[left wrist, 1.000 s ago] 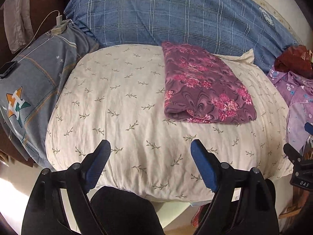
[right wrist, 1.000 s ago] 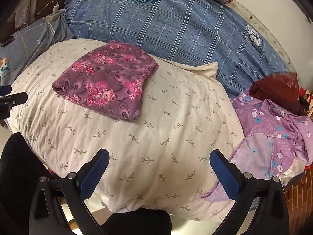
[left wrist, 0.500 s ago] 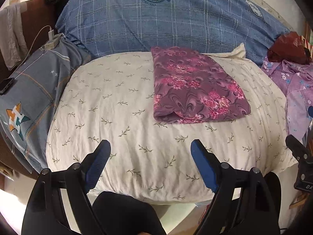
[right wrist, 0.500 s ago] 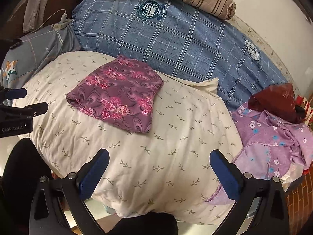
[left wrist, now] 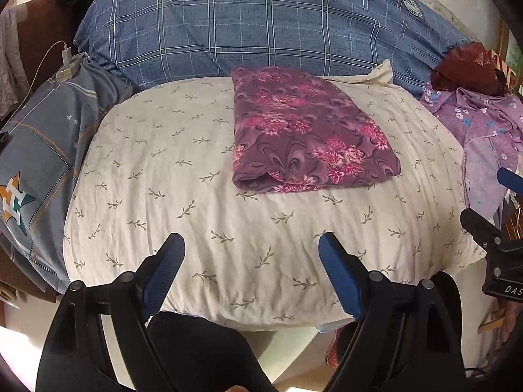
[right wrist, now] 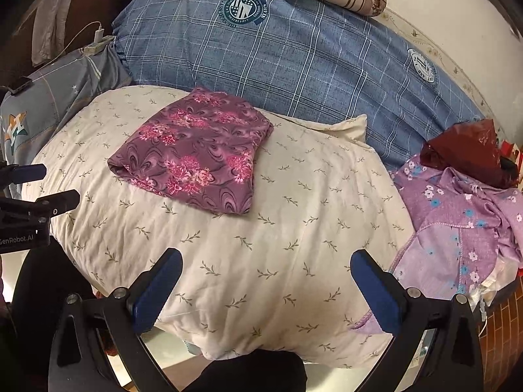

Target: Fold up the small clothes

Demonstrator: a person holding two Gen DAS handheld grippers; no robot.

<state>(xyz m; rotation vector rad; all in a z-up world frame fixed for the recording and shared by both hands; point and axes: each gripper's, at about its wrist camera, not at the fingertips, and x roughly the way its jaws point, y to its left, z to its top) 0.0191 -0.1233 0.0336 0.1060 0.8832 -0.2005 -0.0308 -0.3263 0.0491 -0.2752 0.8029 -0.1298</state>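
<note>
With both our left gripper (left wrist: 251, 248) and right gripper (right wrist: 266, 261) spread and empty, the folded cloth (left wrist: 304, 130) rests on the pillow (left wrist: 163, 179), where a careless grab could undo its folds.

From the left wrist we look forward and down over the cream pillow (left wrist: 196, 170) from its near edge. From the right wrist we face it further right (slightly higher); both views share the folded floral cloth (left wrist: 304, 130) and blue plaid bedding (right wrist: 294, 58).
</note>
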